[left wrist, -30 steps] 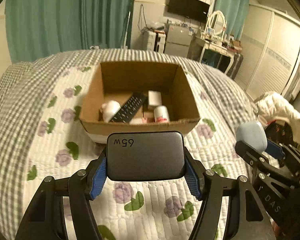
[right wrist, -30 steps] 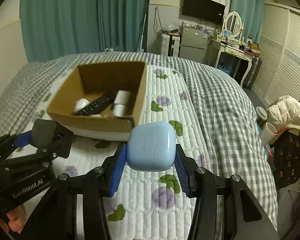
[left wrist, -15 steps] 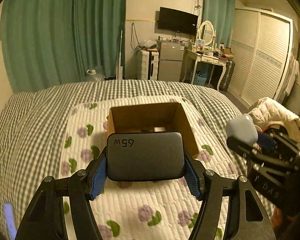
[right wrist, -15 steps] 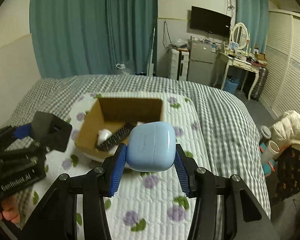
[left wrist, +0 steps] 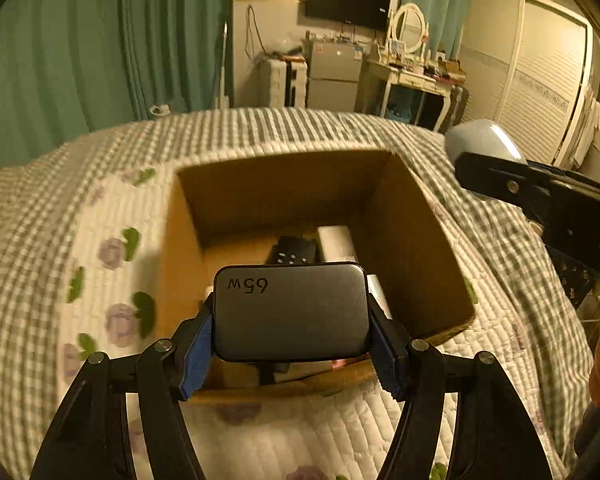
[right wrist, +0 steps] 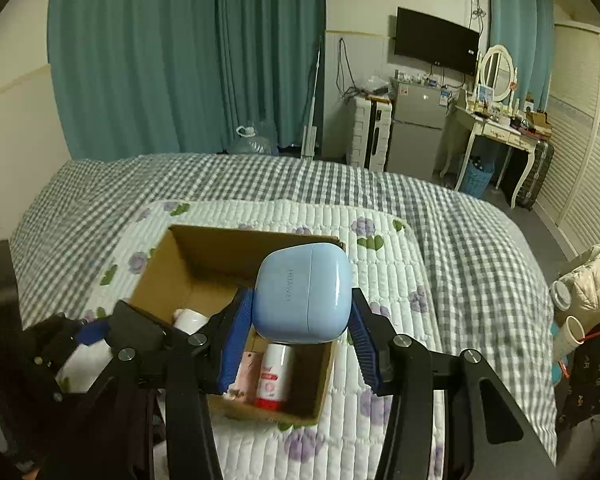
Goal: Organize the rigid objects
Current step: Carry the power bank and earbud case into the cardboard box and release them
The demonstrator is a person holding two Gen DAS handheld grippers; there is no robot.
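My left gripper (left wrist: 290,338) is shut on a dark grey 65W charger block (left wrist: 290,312), held over the near side of an open cardboard box (left wrist: 414,236) on the bed. Inside the box I see a black remote (left wrist: 294,250) and a white bottle (left wrist: 336,242). My right gripper (right wrist: 300,324) is shut on a light blue earbud case (right wrist: 302,292), above the box (right wrist: 156,276) near its right corner. A white bottle with a red cap (right wrist: 274,376) lies in the box below it. The left gripper (right wrist: 100,332) shows at the box's left side.
The box sits on a white floral quilt (right wrist: 380,248) over a grey checked bedspread (right wrist: 460,220). A cream jacket (right wrist: 588,280) lies off the bed's right side. A dresser, small fridge and teal curtains stand beyond the bed.
Both grippers have moved forward over the box, which looks larger and closer than half a second ago. Each still holds its object.
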